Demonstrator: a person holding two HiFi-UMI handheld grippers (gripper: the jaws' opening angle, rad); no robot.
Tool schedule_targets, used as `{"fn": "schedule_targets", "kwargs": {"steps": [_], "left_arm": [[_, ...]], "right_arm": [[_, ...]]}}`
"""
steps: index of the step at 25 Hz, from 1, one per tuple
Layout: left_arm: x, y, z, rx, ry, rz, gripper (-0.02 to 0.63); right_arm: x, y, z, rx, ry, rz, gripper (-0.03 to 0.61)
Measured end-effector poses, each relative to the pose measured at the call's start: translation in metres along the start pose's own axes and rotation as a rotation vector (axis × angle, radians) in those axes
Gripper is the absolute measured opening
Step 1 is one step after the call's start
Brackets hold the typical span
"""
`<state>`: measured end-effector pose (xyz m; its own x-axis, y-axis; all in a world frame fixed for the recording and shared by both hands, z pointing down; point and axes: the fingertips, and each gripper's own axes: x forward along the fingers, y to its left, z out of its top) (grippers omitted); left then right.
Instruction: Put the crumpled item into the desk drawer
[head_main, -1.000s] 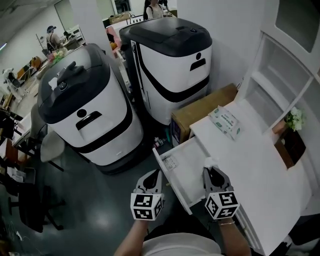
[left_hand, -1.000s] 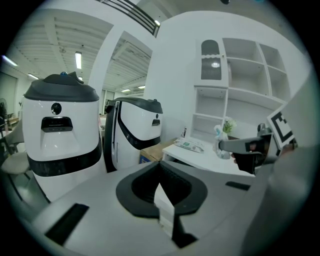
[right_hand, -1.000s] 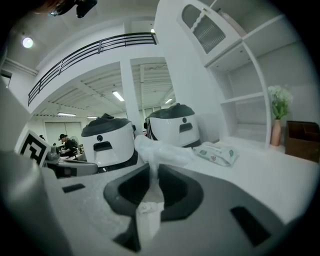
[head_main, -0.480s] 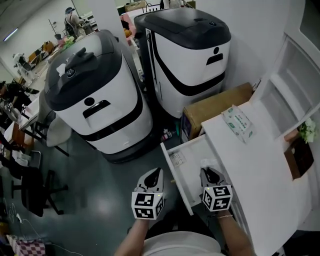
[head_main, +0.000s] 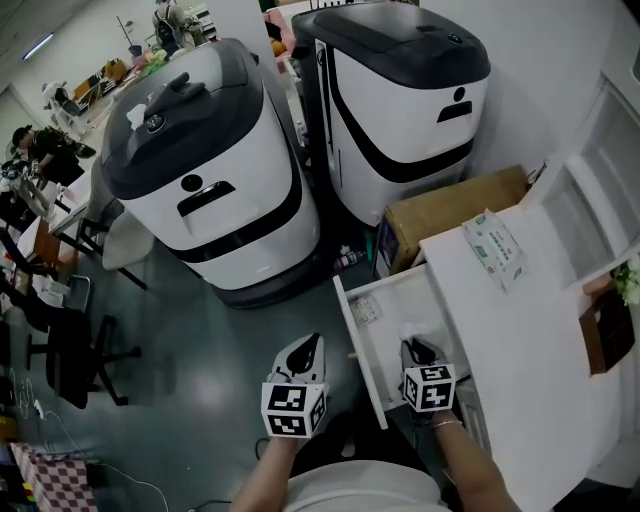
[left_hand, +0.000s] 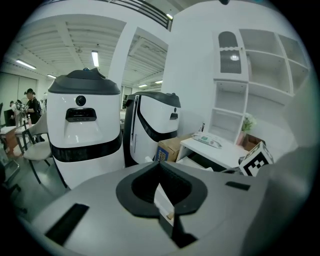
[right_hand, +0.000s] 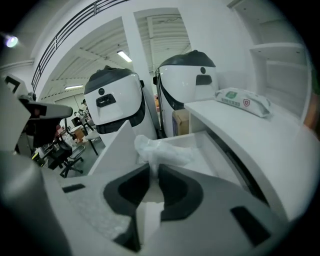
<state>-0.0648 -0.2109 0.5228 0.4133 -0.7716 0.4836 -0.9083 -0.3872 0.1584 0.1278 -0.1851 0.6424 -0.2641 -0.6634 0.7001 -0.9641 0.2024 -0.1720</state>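
Observation:
The white desk drawer (head_main: 360, 345) stands pulled open below the desk top (head_main: 510, 340). My right gripper (head_main: 419, 349) is down inside the drawer, shut on a crumpled white item (right_hand: 161, 149) that bunches out ahead of its jaws over the drawer floor (right_hand: 206, 150). In the right gripper view the gripper (right_hand: 154, 169) pinches the item's lower end. In the head view the item is mostly hidden behind the gripper. My left gripper (head_main: 306, 349) hangs over the floor just left of the drawer front. Seen in its own view, the left gripper (left_hand: 159, 169) is shut with nothing in it.
Two large white-and-black machines (head_main: 212, 185) (head_main: 405, 95) stand beyond the drawer. A cardboard box (head_main: 455, 205) sits between them and the desk. A green-printed tissue pack (head_main: 497, 248) lies on the desk top. A paper label (head_main: 366, 311) lies in the drawer. Chairs (head_main: 70, 350) stand at the left.
My right gripper has gone from the drawer's right edge down into the drawer with the crumpled item. The left gripper has barely moved. The head view has shifted.

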Motion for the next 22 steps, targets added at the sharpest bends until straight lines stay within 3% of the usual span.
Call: {"fn": "schedule_targets", "kwargs": {"steps": [22], "left_arm": [[-0.014,0.022,-0.022,-0.066,0.051,0.125,-0.009]], "right_arm": [[0.067,-0.005,-0.057,-0.078,0.285,0.057,0.054]]}}
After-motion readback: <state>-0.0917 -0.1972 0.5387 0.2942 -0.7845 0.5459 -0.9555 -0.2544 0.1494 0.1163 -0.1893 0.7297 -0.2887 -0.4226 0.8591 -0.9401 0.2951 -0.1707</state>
